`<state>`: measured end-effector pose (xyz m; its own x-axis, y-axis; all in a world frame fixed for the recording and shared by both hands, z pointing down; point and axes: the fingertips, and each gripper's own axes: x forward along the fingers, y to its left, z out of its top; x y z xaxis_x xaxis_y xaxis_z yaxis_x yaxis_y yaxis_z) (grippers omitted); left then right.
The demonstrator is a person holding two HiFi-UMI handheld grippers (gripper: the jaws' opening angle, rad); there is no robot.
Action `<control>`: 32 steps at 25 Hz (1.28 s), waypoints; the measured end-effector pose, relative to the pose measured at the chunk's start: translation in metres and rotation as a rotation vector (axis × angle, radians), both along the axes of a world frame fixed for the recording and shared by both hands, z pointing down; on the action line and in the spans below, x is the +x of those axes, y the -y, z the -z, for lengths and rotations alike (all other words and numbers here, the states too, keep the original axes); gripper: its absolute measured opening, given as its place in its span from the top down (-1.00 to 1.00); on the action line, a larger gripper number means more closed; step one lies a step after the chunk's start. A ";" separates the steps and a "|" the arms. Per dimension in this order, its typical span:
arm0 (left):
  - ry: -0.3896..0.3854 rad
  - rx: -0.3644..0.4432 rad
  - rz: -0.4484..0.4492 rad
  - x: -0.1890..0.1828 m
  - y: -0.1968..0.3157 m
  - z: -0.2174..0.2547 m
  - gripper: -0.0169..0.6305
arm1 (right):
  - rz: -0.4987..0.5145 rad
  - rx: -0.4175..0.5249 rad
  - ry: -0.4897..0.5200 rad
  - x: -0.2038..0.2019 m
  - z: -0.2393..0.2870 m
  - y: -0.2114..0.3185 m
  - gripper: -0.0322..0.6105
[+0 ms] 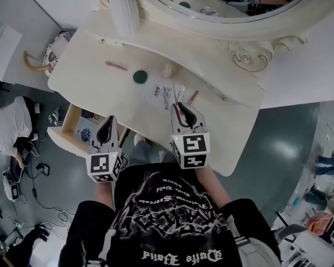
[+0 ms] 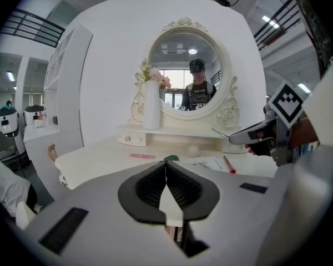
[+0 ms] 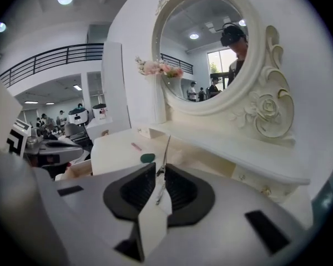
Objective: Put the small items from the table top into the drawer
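Observation:
My right gripper (image 1: 178, 105) hangs over the front middle of the cream vanity table (image 1: 94, 54) and is shut on a thin metal hairpin (image 3: 165, 148), which sticks out past the jaws towards the mirror. The left gripper view shows the same gripper (image 2: 255, 134) at the right. My left gripper (image 1: 108, 120) is shut and empty, hovering over the open drawer (image 1: 67, 128) at the table's front left. On the table top lie a pink stick (image 1: 116, 65), a green round disc (image 1: 140, 77), a pale ball (image 1: 168, 70), several small metal bits (image 1: 162, 92) and a red pen (image 1: 192, 97).
A white ribbed vase (image 1: 125, 10) with flowers stands at the back left, below the round mirror (image 1: 278, 24). A patterned stool (image 1: 54, 52) stands left of the table. A person in white (image 1: 8, 128) crouches on the floor at far left among cables.

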<state>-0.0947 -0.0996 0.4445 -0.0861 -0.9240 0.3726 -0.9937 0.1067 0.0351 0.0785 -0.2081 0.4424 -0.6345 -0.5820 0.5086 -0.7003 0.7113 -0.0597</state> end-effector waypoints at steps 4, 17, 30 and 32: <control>0.030 -0.005 0.101 -0.017 -0.021 0.002 0.90 | 0.109 0.002 0.013 -0.022 0.003 -0.012 0.70; 0.095 -0.060 0.351 -0.058 -0.090 -0.003 0.90 | 0.298 -0.020 0.002 -0.051 -0.006 -0.045 0.70; 0.055 -0.040 0.344 -0.099 -0.113 -0.007 0.90 | 0.381 -0.017 -0.012 -0.108 -0.007 -0.073 0.70; 0.053 -0.034 0.351 -0.106 -0.119 -0.005 0.90 | 0.403 -0.018 -0.014 -0.120 -0.007 -0.081 0.70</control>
